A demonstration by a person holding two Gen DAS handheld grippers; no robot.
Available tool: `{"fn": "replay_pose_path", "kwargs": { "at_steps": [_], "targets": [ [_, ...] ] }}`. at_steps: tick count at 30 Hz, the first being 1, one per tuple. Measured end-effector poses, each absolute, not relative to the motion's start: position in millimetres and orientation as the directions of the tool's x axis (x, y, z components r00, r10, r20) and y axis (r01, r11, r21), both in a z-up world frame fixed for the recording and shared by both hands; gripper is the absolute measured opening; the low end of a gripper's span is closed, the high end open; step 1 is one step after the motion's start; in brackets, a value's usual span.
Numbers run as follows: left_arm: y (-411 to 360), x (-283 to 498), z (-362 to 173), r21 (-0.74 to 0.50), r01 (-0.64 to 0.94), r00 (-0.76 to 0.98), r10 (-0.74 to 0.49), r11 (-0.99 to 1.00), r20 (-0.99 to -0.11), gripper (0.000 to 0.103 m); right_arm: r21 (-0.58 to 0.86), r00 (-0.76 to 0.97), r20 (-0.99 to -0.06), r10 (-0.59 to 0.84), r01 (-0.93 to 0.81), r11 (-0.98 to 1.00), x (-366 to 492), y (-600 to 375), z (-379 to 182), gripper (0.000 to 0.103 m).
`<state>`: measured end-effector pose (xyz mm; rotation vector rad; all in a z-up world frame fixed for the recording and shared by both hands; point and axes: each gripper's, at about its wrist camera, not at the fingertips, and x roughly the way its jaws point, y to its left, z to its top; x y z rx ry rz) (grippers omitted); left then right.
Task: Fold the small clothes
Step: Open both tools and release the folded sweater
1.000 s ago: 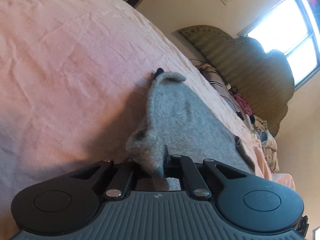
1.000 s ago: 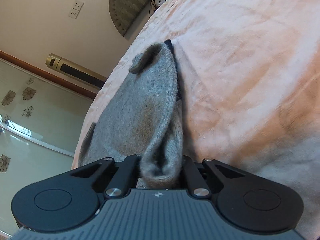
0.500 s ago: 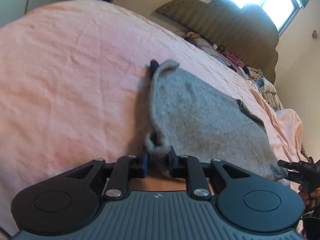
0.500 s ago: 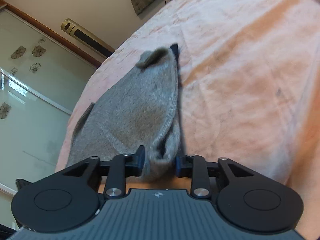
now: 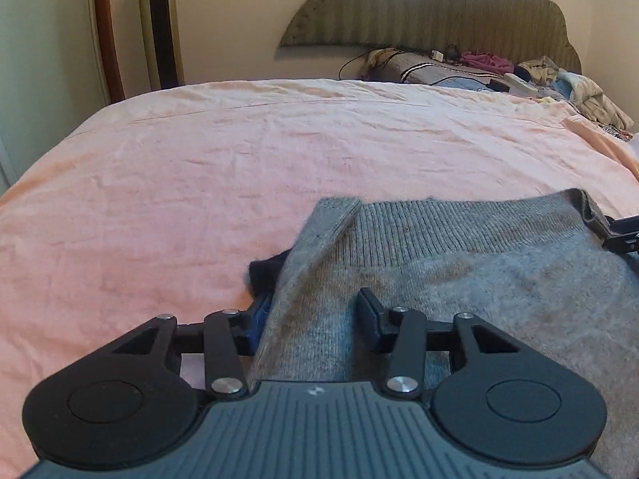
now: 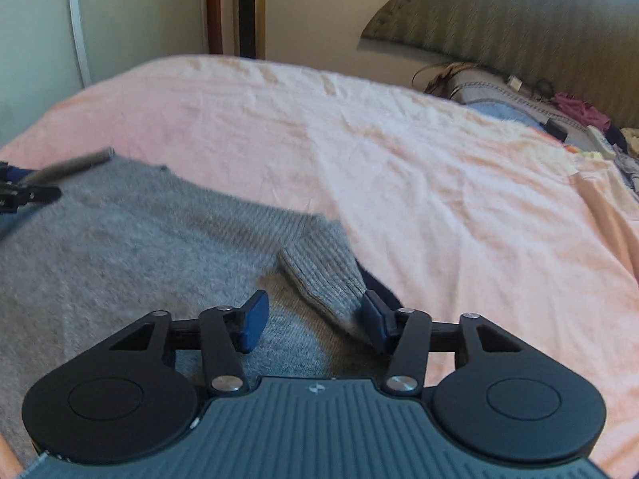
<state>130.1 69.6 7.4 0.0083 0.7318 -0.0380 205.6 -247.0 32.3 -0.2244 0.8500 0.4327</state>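
Observation:
A grey knit garment lies spread on the pink bed sheet, ribbed hem toward the headboard. A dark navy scrap pokes out under its left edge. My left gripper stands over that left edge. Its jaws are opening, with a raised fold of the knit loose between them. In the right wrist view the same garment fills the lower left. My right gripper is at its right corner. Its jaws are closing around the ribbed corner, which touches only the right pad. Each gripper's tip shows at the edge of the other view.
A padded headboard stands at the far end, with a pile of clothes, cables and pillows below it. A tall tower unit and a glass door stand beyond the bed's left side. Pink sheet stretches ahead of the garment.
Both grippers have rolled level and let go of the folds they pinched. The garment has come down flat onto the sheet. The right jaws now stand narrower than half a second ago.

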Motion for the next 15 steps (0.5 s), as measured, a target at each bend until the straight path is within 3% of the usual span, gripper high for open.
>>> {"fn": "replay_pose_path", "kwargs": {
  "at_steps": [1, 2, 3, 5, 7, 8, 10, 11, 15],
  "targets": [
    [73, 133, 8, -0.020, 0.017, 0.750, -0.026, 1.000, -0.661, 0.031, 0.024, 0.596, -0.753, 0.280, -0.401, 0.916, 212, -255, 33, 0.019],
    [83, 137, 8, -0.054, -0.039, 0.742, -0.007, 0.998, -0.670, 0.031, 0.117, 0.608, -0.738, 0.293, -0.313, 0.943, 220, -271, 34, 0.010],
    [95, 138, 9, -0.102, -0.110, 0.736, 0.012, 0.989, -0.677, 0.032, 0.209, 0.632, -0.714, 0.300, -0.216, 0.954, 226, -289, 33, 0.010],
    [112, 130, 14, -0.179, -0.178, 0.754, 0.018, 0.968, -0.656, 0.032, 0.295, 0.676, -0.684, 0.275, -0.090, 0.951, 223, -314, 32, 0.020],
    [116, 113, 23, -0.173, -0.188, 0.784, 0.042, 0.967, -0.620, 0.037, 0.303, 0.672, -0.681, 0.291, -0.103, 0.948, 209, -318, 33, 0.025],
    [116, 102, 27, -0.158, -0.175, 0.795, 0.045, 0.972, -0.605, 0.041, 0.300, 0.676, -0.675, 0.297, -0.117, 0.947, 198, -318, 35, 0.041],
    [114, 82, 33, -0.129, -0.126, 0.816, 0.029, 0.984, -0.577, 0.066, 0.312, 0.705, -0.630, 0.324, -0.152, 0.938, 171, -321, 42, 0.066],
    [110, 75, 35, -0.108, -0.109, 0.821, 0.028, 0.988, -0.571, 0.070, 0.322, 0.712, -0.618, 0.334, -0.158, 0.934, 160, -322, 45, 0.074],
    [99, 49, 35, -0.053, -0.071, 0.795, 0.024, 0.996, -0.607, 0.073, 0.337, 0.676, -0.657, 0.334, -0.132, 0.932, 131, -328, 45, 0.074]
  ]
}}
